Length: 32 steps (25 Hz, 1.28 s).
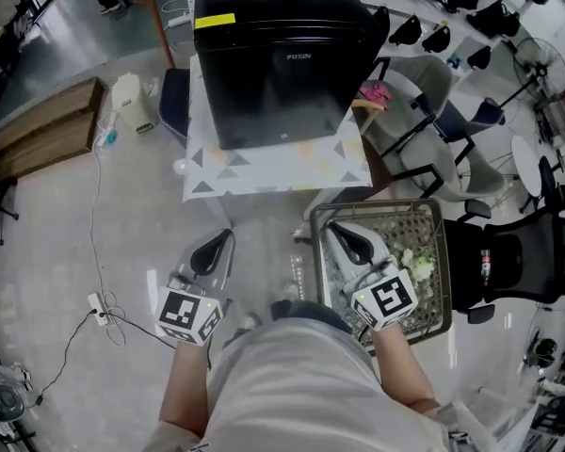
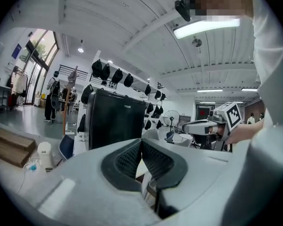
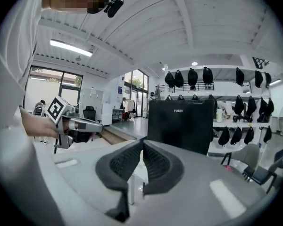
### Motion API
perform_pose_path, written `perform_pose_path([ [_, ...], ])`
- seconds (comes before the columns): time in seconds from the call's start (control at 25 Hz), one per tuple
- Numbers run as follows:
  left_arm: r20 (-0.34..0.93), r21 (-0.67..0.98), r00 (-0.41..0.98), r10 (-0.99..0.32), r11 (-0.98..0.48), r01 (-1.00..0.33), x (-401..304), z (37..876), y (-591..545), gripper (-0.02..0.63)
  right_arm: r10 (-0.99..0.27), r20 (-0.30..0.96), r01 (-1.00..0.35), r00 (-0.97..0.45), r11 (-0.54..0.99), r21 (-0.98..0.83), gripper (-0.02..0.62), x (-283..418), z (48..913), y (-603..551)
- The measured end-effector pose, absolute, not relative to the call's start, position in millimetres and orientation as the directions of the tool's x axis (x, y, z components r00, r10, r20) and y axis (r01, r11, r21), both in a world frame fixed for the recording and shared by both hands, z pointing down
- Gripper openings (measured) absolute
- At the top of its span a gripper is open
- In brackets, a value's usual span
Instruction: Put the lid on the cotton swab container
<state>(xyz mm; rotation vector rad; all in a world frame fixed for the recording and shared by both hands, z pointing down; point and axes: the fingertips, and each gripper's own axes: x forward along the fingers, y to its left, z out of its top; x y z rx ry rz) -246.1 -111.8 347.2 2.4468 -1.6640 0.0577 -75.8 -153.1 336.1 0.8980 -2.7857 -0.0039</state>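
No cotton swab container or lid shows in any view. My left gripper (image 1: 223, 239) hangs over the floor in front of the table, jaws pressed together and holding nothing; its own view shows the pads meeting at the tip (image 2: 141, 147). My right gripper (image 1: 335, 227) is held over the wire basket (image 1: 437, 252), also shut and holding nothing, with its pads touching (image 3: 142, 146). Each gripper sees the other: the right gripper (image 2: 208, 126) in the left gripper view, the left gripper (image 3: 79, 124) in the right gripper view.
A large black box (image 1: 278, 55) stands on a small table (image 1: 264, 172) with a patterned cloth straight ahead. Office chairs (image 1: 433, 121) crowd the right side. Wooden pallets (image 1: 42, 125), a white jug (image 1: 127, 97) and a floor cable (image 1: 96, 304) lie left.
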Motion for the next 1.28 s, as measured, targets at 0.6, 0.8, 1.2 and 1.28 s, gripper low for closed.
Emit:
perform_pose_path([
  [0.6, 0.108, 0.100, 0.380, -0.919, -0.370, -0.924, -245, 333, -97, 0.009, -0.561, 0.176, -0.566, -0.809, 0.824, 0.025, 0.018, -84, 332, -138],
  [0.8, 0.110, 0.096, 0.388, -0.915, -0.379, -0.920, -241, 335, -98, 0.009, -0.572, 0.191, -0.576, -0.797, 0.816, 0.042, 0.017, -81, 336, -140],
  [1.2, 0.120, 0.099, 0.399, -0.909, -0.389, -0.916, -235, 339, -99, 0.009, -0.583, 0.196, -0.589, -0.789, 0.808, 0.033, 0.017, -74, 342, -141],
  [1.28, 0.124, 0.099, 0.400, -0.908, -0.390, -0.915, -234, 341, -99, 0.009, -0.585, 0.196, -0.591, -0.787, 0.806, 0.033, 0.018, -73, 343, -141],
])
